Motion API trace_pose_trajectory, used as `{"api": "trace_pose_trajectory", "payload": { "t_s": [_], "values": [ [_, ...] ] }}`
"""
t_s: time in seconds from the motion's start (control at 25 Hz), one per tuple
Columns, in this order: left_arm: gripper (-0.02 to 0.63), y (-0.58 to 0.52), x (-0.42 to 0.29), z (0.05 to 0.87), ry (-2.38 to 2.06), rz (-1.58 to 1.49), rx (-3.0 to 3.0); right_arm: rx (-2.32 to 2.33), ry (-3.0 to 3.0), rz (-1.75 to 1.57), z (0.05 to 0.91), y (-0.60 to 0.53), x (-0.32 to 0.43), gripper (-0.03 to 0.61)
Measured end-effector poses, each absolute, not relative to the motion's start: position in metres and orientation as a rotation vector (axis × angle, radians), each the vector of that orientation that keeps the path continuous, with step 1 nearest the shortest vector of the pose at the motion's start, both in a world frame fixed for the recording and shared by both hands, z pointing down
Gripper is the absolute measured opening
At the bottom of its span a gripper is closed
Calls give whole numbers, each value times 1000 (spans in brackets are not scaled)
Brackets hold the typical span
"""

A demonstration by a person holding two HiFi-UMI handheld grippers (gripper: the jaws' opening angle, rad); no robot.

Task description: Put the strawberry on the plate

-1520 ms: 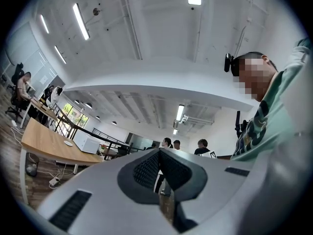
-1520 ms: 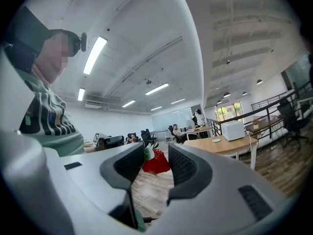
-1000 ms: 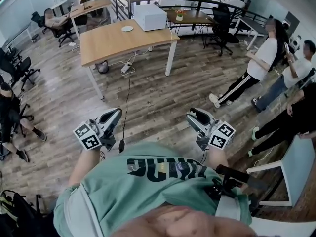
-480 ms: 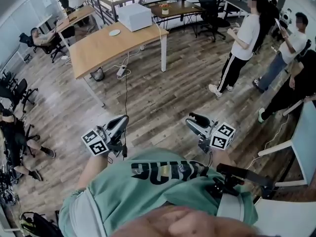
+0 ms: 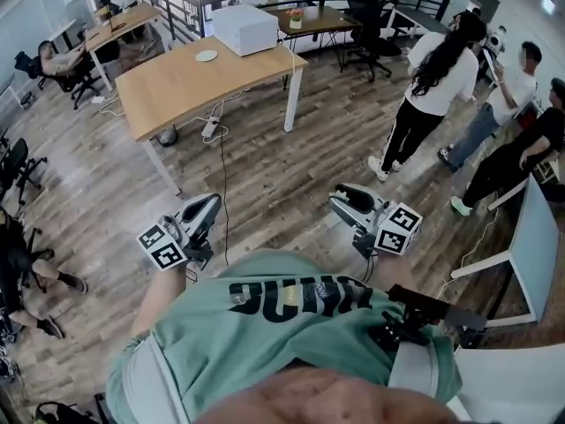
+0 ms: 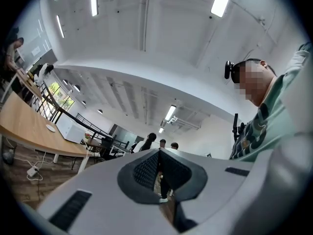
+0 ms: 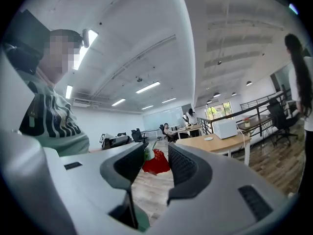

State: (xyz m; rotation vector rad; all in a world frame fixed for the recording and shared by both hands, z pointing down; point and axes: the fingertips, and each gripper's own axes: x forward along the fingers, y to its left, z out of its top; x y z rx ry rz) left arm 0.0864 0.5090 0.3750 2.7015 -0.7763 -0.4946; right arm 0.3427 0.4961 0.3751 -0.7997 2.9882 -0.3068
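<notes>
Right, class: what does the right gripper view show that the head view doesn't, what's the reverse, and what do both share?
Only the right gripper view: a red strawberry clamped between that gripper's jaws.
Only the head view: the left gripper and right gripper together, seen from above, each with its marker cube.
Both: the wooden table carrying a white plate and a white box.
</notes>
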Motion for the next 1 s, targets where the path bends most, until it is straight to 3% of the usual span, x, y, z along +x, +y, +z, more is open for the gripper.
{"api": "trace_pose_trajectory", "payload": {
  "t_s": [0.44, 0.72, 1.0],
  "values": [
    [3, 484, -75, 389, -908, -570, 2648, -664, 3104, -237, 353, 440, 177, 160],
    [3, 463, -107, 409, -990, -590, 2580, -545, 3173, -260, 363, 401, 135, 160],
    [3, 428, -84, 423, -1072, -524, 2542, -404, 3143, -319, 385, 350, 146, 160]
  ]
}}
